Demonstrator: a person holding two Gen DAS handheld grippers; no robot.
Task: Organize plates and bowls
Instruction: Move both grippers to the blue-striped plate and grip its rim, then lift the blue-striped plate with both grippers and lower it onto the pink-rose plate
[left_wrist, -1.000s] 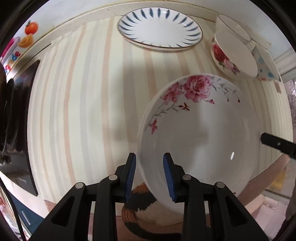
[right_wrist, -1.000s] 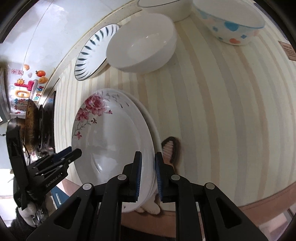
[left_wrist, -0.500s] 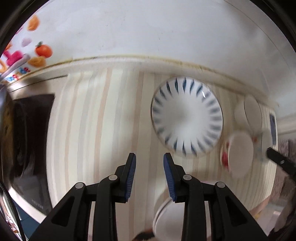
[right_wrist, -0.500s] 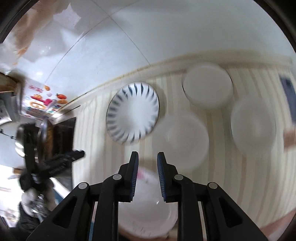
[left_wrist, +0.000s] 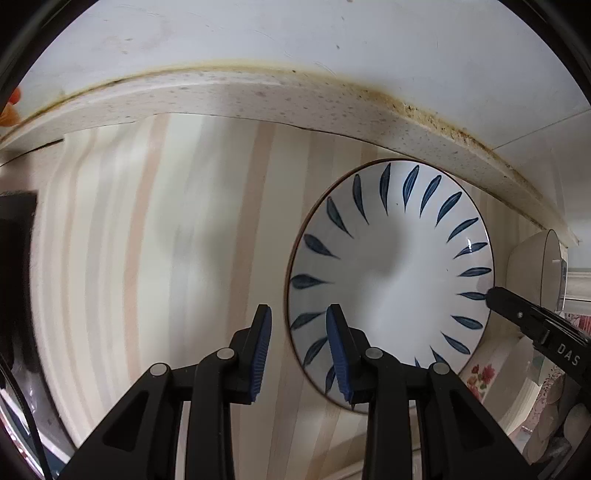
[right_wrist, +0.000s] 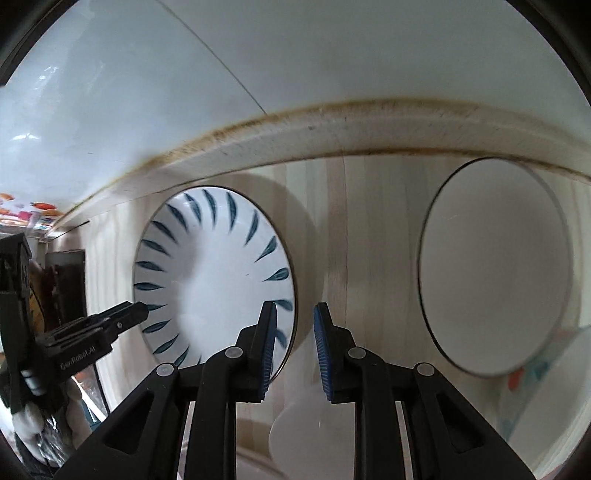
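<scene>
While both black two-finger grippers hang above the cream-and-tan striped countertop, the round white ceramic plate with dark blue leaf strokes around its rim lies flat near the speckled back ledge. Left gripper: blue-padded jaws apart, straddling the plate's left rim, nothing gripped; right gripper: jaws apart over the plate's right edge, nothing pressed between them. White black-rimmed bowl stands to the right, apart from the plate.
</scene>
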